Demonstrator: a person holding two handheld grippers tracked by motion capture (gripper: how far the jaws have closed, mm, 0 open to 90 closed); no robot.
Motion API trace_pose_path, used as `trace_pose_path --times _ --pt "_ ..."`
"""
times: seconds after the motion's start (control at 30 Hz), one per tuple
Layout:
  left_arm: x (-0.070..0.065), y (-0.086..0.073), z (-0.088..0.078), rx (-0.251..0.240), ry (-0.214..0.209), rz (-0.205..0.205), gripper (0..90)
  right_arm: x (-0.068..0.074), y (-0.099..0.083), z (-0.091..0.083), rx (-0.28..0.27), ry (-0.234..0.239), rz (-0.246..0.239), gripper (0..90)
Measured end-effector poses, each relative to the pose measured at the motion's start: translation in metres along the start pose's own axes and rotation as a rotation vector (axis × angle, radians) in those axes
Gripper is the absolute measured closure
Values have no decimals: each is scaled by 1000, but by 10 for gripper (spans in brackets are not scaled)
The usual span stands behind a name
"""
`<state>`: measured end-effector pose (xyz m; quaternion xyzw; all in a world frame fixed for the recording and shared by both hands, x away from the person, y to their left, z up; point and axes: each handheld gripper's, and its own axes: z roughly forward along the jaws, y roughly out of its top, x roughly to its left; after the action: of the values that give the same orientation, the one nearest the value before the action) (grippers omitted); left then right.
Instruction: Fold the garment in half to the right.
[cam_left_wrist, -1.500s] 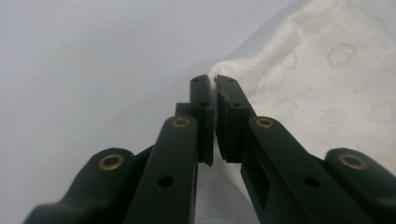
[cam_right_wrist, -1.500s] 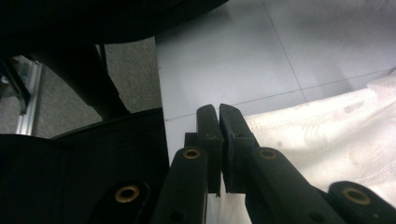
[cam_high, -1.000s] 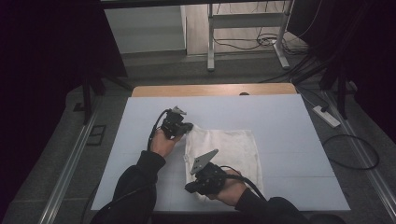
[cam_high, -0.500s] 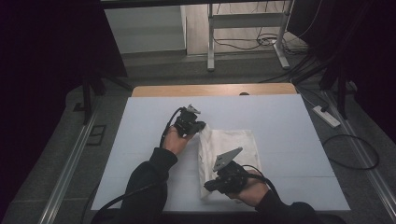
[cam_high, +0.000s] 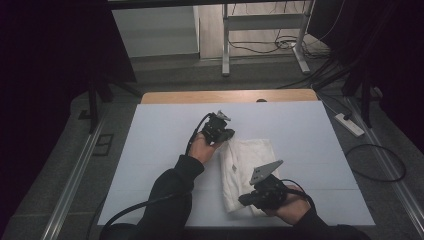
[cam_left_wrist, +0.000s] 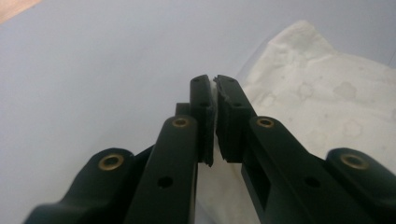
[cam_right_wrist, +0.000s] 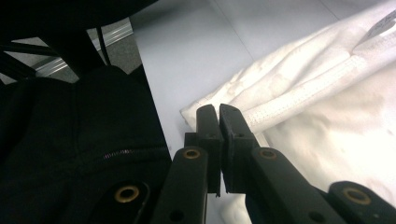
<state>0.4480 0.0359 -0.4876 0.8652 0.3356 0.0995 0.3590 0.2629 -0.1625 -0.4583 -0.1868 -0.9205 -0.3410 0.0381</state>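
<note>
- The left gripper (cam_high: 226, 136) is closed, a far corner of the white cloth (cam_high: 250, 160) pinched between its jaws.
- The right gripper (cam_high: 245, 200) is closed on the cloth's near corner.
- The folded cloth is laid on the tabletop (cam_high: 160, 150), right of centre.

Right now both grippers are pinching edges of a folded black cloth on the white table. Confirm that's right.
Not quite: the cloth is white, not black, as the high view shows. The rest stands: the left gripper pinches its far edge and the right gripper its near edge, both with jaws closed on fabric, on the white table.
</note>
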Motion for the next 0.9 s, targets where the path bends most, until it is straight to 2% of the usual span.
trace_pose_path --times 0.23,0.4,0.5,0.9 --pt "-17 16 14 -9 -7 32 851 -5 -18 -16 1 -29 25 871" --pt "-26 23 24 -36 -32 15 851 -9 -31 -25 5 -50 44 870" --pt "-32 28 31 -26 -32 35 851 -11 -39 -31 12 -65 57 870" --pt "-56 49 52 -36 -51 82 849 -16 -63 -46 21 -104 99 868"
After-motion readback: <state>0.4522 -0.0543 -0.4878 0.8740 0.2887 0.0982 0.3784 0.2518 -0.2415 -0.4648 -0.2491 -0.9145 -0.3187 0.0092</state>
